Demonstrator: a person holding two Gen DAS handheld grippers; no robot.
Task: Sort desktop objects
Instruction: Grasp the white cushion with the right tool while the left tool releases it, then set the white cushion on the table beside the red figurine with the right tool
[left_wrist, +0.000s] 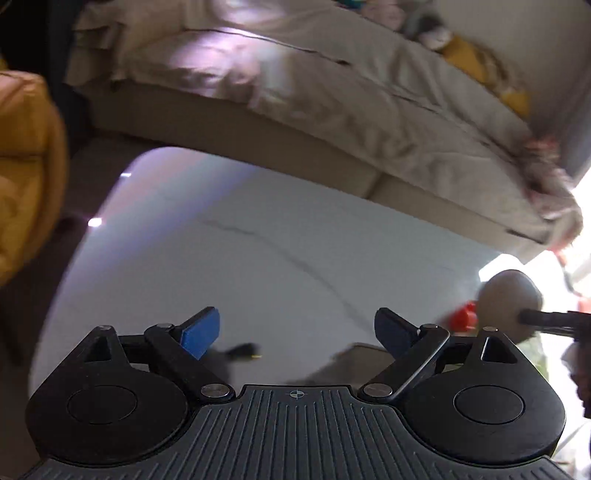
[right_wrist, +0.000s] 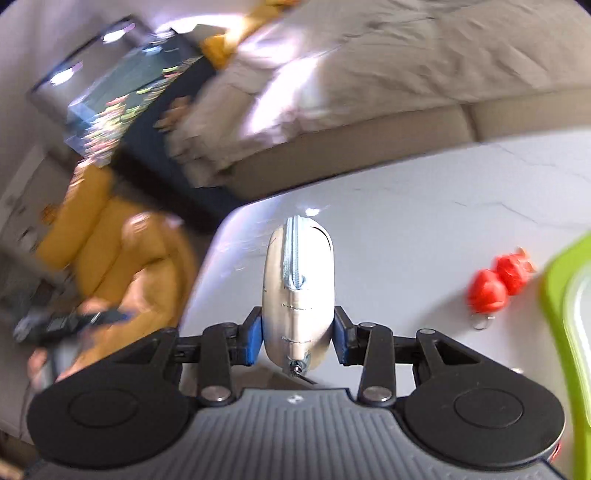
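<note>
My right gripper (right_wrist: 297, 341) is shut on a pale grey zip pouch (right_wrist: 297, 280), held upright above the white marble table (right_wrist: 443, 221) with its blue zipper facing the camera. In the left wrist view the same pouch (left_wrist: 509, 301) hangs at the far right. My left gripper (left_wrist: 297, 332) is open wide over the table (left_wrist: 258, 240), with nothing between its blue pads (left_wrist: 201, 332). It shows again, blurred, in a hand at the left of the right wrist view (right_wrist: 70, 321). Two red round objects (right_wrist: 495, 282) lie on the table to the right of the pouch, seen also as red objects (left_wrist: 463, 317).
A lime green tray rim (right_wrist: 557, 295) stands at the right edge. A beige sofa (left_wrist: 332, 110) runs behind the table. A yellow seat (right_wrist: 110, 240) stands off the table's left end. A small dark plug-like thing (left_wrist: 243, 349) lies under the left gripper.
</note>
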